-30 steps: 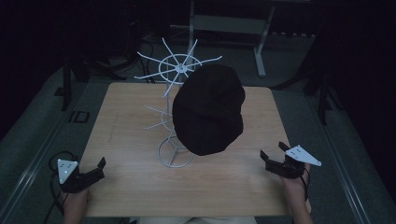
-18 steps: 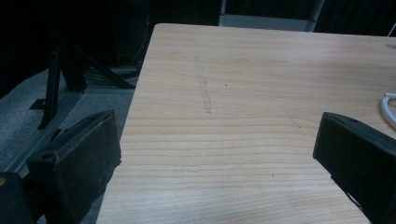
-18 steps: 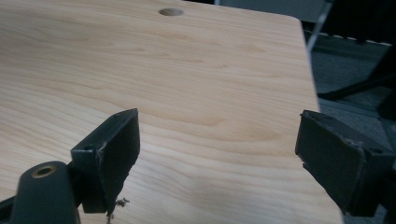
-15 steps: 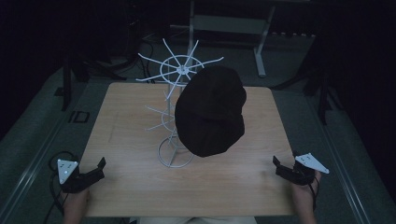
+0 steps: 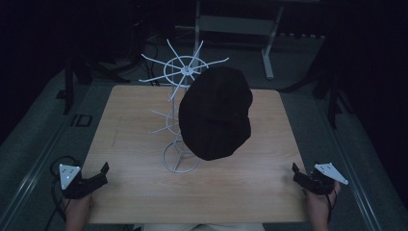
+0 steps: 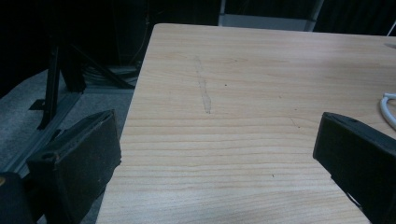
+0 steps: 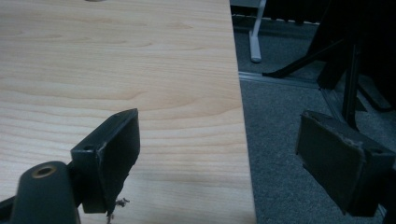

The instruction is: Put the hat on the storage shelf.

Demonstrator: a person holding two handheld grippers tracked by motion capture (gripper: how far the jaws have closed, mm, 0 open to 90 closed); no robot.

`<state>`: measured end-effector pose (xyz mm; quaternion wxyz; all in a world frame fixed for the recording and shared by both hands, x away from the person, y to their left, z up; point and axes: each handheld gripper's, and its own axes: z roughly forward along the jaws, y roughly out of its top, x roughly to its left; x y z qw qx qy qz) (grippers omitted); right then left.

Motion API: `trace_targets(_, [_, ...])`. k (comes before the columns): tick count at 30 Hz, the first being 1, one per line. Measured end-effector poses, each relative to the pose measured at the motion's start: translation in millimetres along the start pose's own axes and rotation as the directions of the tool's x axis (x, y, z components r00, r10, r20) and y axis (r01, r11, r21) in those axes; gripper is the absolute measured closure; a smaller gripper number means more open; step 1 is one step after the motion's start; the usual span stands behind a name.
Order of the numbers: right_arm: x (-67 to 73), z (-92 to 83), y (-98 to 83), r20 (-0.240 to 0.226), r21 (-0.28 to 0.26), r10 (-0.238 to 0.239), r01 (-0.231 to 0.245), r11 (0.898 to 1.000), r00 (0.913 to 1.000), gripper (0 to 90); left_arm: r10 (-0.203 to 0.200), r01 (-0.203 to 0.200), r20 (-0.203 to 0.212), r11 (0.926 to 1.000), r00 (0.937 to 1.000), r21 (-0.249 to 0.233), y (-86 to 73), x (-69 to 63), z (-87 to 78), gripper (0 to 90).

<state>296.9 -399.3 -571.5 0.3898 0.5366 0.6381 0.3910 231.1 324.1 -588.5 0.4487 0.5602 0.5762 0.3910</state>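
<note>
A: Where does the hat sit?

B: The black hat [image 5: 215,113] hangs on the white wire rack [image 5: 182,98], on the rack's right side, above the middle of the wooden table [image 5: 250,187]. The rack's round base stands on the tabletop, nearer the person than the far edge.

A: And the two claws?

B: The left gripper [image 5: 103,172] rests at the near left corner of the table, held by the left hand [image 5: 77,209]. In the left gripper view its jaws stand wide apart with bare wood between them, gripping nothing. The right gripper [image 5: 297,172] is at the near right edge, held by the right hand [image 5: 318,207]. Its jaws are also spread wide and empty, one over the wood, the other over the grey floor [image 7: 289,140] beyond the edge.

A: Any writing or labels?

B: None can be read. The hat is plain dark, and the table carries only a faint streak [image 6: 202,86] in the left gripper view.
</note>
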Motion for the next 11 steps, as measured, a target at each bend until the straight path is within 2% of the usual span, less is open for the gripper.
trace_targets(5, [-1.3,0.2,-0.2,0.022,-0.004,-0.001,0.001,1.0,0.9998,13.8,0.001,-0.001,0.001,1.0,1.0,0.0,0.0,-0.2,0.1,1.4])
trace_targets(11, [-1.5,1.1,0.2,0.025,0.004,-0.009,0.009,1.0,0.9997,13.8,0.0,0.0,0.001,1.0,1.0,-0.001,0.0,-0.2,0.2,1.4])
